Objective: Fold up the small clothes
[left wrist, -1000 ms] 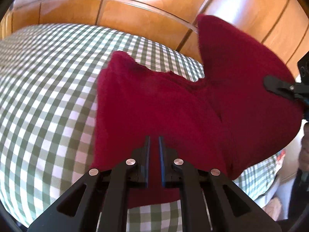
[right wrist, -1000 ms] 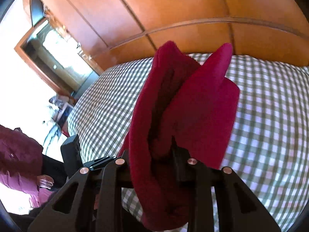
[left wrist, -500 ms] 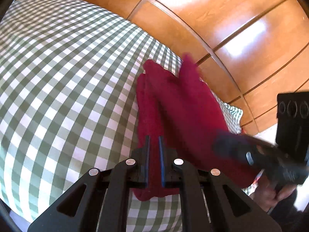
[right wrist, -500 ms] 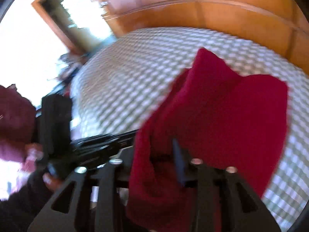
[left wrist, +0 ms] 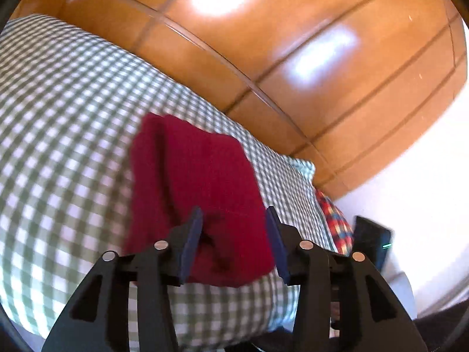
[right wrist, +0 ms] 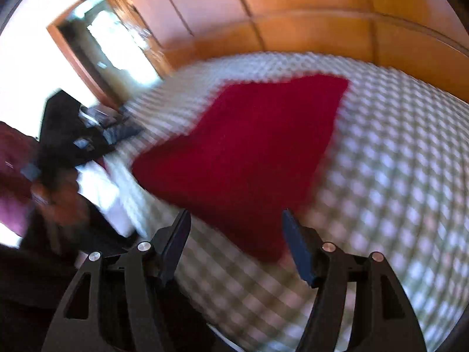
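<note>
A dark red knitted garment (left wrist: 199, 199) lies folded on the green-and-white checked bed cover (left wrist: 58, 135). In the left wrist view my left gripper (left wrist: 234, 228) is open, its fingers either side of the garment's near edge, not pinching it. In the right wrist view the same garment (right wrist: 252, 149) lies flat on the cover (right wrist: 395, 193), blurred by motion. My right gripper (right wrist: 236, 228) is open and empty, just above the garment's near corner.
A wooden panelled headboard (left wrist: 293, 52) runs behind the bed. A red-and-yellow plaid cloth (left wrist: 334, 220) lies at the bed's right edge, with a black device (left wrist: 372, 240) beyond it. A mirror or doorway (right wrist: 111, 44) and the person (right wrist: 14, 176) are at the left.
Both grippers were shut on the red garment and held it up. Now both have opened and let go, and the garment lies folded on the bed. Both grippers have drawn back.
</note>
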{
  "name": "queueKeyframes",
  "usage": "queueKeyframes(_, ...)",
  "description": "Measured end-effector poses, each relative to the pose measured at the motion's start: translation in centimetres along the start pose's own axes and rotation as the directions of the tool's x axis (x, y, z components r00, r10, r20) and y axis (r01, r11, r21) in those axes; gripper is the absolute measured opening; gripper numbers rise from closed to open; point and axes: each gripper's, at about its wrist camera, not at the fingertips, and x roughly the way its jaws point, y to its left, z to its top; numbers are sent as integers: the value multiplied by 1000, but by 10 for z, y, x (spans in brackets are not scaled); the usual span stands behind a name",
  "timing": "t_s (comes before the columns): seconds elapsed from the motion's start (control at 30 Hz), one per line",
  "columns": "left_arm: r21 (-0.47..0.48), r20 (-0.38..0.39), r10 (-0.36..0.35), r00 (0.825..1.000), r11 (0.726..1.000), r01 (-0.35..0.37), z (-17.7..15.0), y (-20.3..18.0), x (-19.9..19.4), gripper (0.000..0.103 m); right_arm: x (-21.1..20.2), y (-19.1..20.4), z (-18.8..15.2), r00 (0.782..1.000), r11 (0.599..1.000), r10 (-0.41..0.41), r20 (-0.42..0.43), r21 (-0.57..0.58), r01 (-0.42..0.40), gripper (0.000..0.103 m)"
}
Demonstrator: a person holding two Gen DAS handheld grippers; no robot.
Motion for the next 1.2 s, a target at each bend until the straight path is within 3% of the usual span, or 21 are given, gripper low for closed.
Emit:
queueKeyframes(0.1,27,-63,9,998,1000,-8,-10,-9,14,48,17,-10,-18,999,999,-45,-19,22,45,65)
queueKeyframes(0.17,38,-101,66,993,997,-62,-16,-9,25,48,27,-13,-18,999,999,-30,-28,38,31,65)
queueKeyframes(0.2,43,-112,86,990,996,-82,-17,-9,30,42,34,-16,-17,999,998,-39,-26,38,40,64)
queueKeyframes(0.23,45,-113,96,989,995,-91,-18,-8,33,20,39,-15,-14,998,998,-52,-20,35,53,60)
queueKeyframes(0.27,47,-107,101,989,994,-97,-19,-7,32,12,44,-13,-11,998,998,-60,-16,32,60,54)
queueKeyframes(0.3,47,-78,93,993,995,-89,-19,-7,28,8,43,-11,-9,998,998,-58,-7,34,58,38)
queueKeyframes(0.33,45,-55,76,996,996,-74,-20,-8,21,7,37,-10,-8,998,998,-60,10,36,60,28)
queueKeyframes(0.4,58,-8,58,998,997,-58,-21,-9,6,7,25,-5,-7,997,998,-64,51,-4,64,22)
queueKeyframes(0.47,53,-10,90,996,995,-89,-27,-3,-2,7,18,0,-10,997,997,-65,43,-39,67,20)
queueKeyframes(0.53,22,-61,132,989,991,-131,-40,17,5,6,24,1,-19,997,995,-83,5,-57,83,18)
queueKeyframes(0.6,23,-127,210,969,978,-209,-57,36,24,6,37,-1,-25,994,992,-108,-25,-63,106,18)
queueKeyframes(0.67,-23,-169,215,962,975,-222,-70,52,40,6,45,-5,-27,993,993,-108,-37,-47,107,18)
queueKeyframes(0.77,-38,-136,166,977,984,-173,-66,46,31,6,36,-10,-28,996,996,-78,-37,-43,77,26)
queueKeyframes(0.8,-38,-124,150,981,987,-156,-62,43,26,10,29,-14,-28,997,997,-71,-32,-39,70,36)
queueKeyframes(0.83,-33,-115,129,985,990,-134,-56,39,19,15,22,-19,-29,998,998,-52,-30,-36,51,58)
queueKeyframes(0.87,-25,-98,116,988,993,-119,-52,36,12,19,14,-24,-30,999,999,-38,-24,-32,38,64)
queueKeyframes(0.93,-16,-57,100,993,995,-101,-39,31,1,35,-10,-30,-29,1000,1000,-27,0,-15,27,68)
queueKeyframes(0.97,-26,-43,82,996,996,-84,-31,32,-1,37,-17,-33,-28,1000,1000,-26,12,-3,26,70)
queueKeyframes(1.1,-43,-39,71,997,996,-73,-5,35,13,39,-34,-56,-3,995,996,-37,93,88,29,74)
queueKeyframes(1.2,-84,-95,57,994,994,-66,10,46,41,39,-35,-65,20,988,990,-62,142,135,42,74)
